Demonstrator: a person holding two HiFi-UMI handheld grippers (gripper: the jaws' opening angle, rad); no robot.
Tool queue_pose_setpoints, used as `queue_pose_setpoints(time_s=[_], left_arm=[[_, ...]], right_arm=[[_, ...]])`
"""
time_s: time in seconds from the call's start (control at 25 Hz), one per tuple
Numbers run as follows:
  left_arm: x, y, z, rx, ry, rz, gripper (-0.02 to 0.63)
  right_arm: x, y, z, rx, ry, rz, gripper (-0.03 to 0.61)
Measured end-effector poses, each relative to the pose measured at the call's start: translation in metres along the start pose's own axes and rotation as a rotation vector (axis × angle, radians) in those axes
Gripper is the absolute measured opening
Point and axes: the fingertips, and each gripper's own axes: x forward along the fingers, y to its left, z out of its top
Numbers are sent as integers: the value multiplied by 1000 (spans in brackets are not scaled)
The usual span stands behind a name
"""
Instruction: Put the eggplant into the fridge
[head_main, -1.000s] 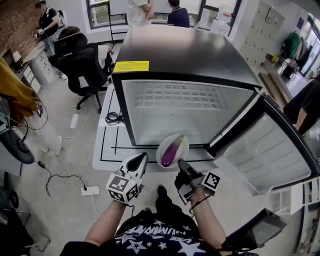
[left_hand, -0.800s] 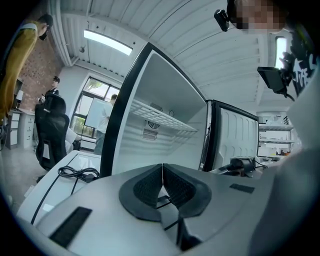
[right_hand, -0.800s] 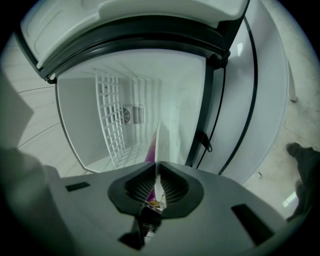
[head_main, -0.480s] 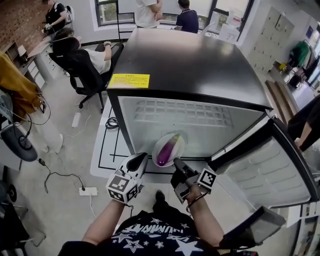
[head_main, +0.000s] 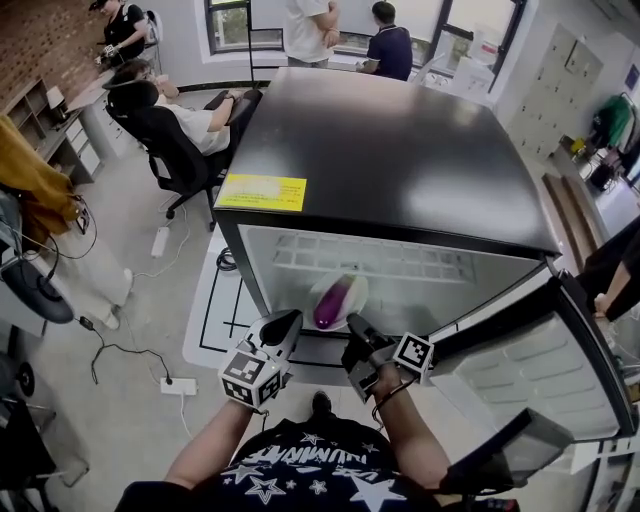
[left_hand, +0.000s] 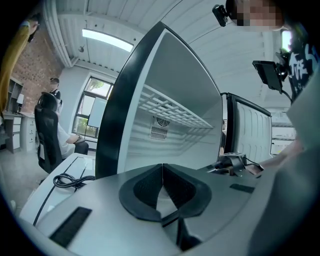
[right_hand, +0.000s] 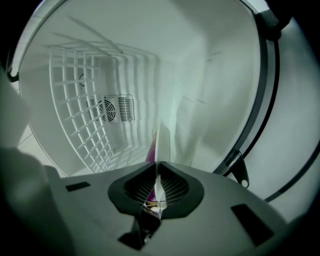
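One purple eggplant (head_main: 332, 302) lies on a round white plate (head_main: 358, 288), held at the open mouth of a black-topped fridge (head_main: 400, 140) and reaching into its white interior. The right gripper (head_main: 352, 328) is clamped on the plate's near rim (its own view shows the thin white edge pinched between the ribbed pads, with a sliver of purple beside it). A white wire shelf (right_hand: 90, 115) lines the cabinet beyond. The left gripper (head_main: 285, 322) hangs just beside the plate, jaws pressed together on nothing. The fridge's white-lined door (head_main: 540, 370) stands wide open at right; a yellow label (head_main: 262, 192) marks the top's front edge.
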Motion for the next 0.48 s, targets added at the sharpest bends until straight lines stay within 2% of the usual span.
queue_pose_setpoints(time_s=[0.24,0.48], left_arm=[[11,3,-4,-20,23,2,9],[19,4,-4,-1,37,17,9]], right_arm=[[13,-3,13,-4,13,-17,23],[21,-10,25,-6,18,-47,23]])
